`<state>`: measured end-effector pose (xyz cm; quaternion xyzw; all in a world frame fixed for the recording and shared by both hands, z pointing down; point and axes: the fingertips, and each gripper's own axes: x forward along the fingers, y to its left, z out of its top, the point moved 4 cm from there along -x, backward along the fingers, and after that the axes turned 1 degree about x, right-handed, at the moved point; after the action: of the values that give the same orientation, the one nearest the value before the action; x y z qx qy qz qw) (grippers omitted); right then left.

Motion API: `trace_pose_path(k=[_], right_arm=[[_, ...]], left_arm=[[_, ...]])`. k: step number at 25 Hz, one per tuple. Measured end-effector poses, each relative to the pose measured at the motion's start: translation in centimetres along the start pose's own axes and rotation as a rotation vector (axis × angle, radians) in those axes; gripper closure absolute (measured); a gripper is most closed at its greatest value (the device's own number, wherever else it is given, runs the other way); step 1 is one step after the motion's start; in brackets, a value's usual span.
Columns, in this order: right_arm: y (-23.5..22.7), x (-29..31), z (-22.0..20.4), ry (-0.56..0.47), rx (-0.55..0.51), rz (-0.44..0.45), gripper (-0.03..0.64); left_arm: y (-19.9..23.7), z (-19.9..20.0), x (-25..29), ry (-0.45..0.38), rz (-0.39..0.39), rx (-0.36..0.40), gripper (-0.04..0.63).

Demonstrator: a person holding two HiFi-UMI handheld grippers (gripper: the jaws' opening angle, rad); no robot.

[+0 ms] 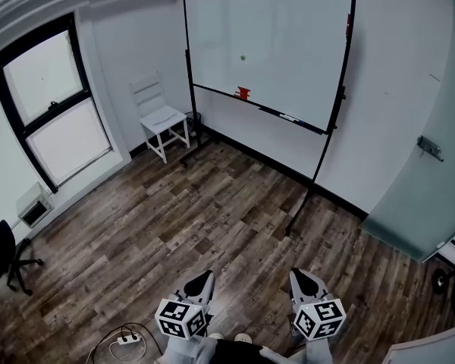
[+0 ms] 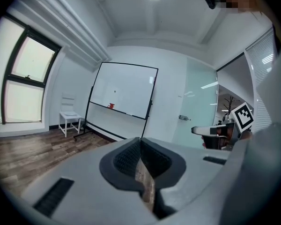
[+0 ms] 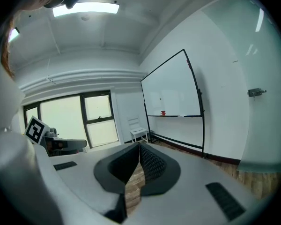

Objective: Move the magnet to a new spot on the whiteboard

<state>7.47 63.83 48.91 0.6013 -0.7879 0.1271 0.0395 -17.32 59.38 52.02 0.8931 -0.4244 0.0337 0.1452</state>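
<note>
Left gripper (image 1: 202, 277) and right gripper (image 1: 300, 276) have fingers pressed together on nothing, well short of the whiteboard (image 1: 288, 29), whose magnet (image 1: 243, 58) sits near its middle; arriving unopened could knock it off.

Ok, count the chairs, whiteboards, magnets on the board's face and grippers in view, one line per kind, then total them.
Chairs: 2, the white chair and the black office chair
Whiteboards: 1, the whiteboard
Magnets: 1, the magnet on the board's face
Grippers: 2, the left gripper and the right gripper, both shut
Total: 6
</note>
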Motion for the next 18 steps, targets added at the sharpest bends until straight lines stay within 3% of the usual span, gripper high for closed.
trace_pose_path(k=[9, 12, 18], right_arm=[[-0.4, 0.7, -0.9, 0.006, -0.013, 0.075, 0.588], [-0.7, 0.8, -1.0, 0.015, -0.010, 0.084, 0.588], [-1.3, 1.3, -1.4, 0.017, -0.005, 0.098, 0.588]], left_arm=[[-0.4, -0.7, 0.2, -0.046, 0.097, 0.002, 0.581], [-0.5, -0.8, 0.3, -0.039, 0.107, -0.004, 0.457], [-0.4, -1.1, 0.7, -0.037, 0.137, 0.011, 0.425]])
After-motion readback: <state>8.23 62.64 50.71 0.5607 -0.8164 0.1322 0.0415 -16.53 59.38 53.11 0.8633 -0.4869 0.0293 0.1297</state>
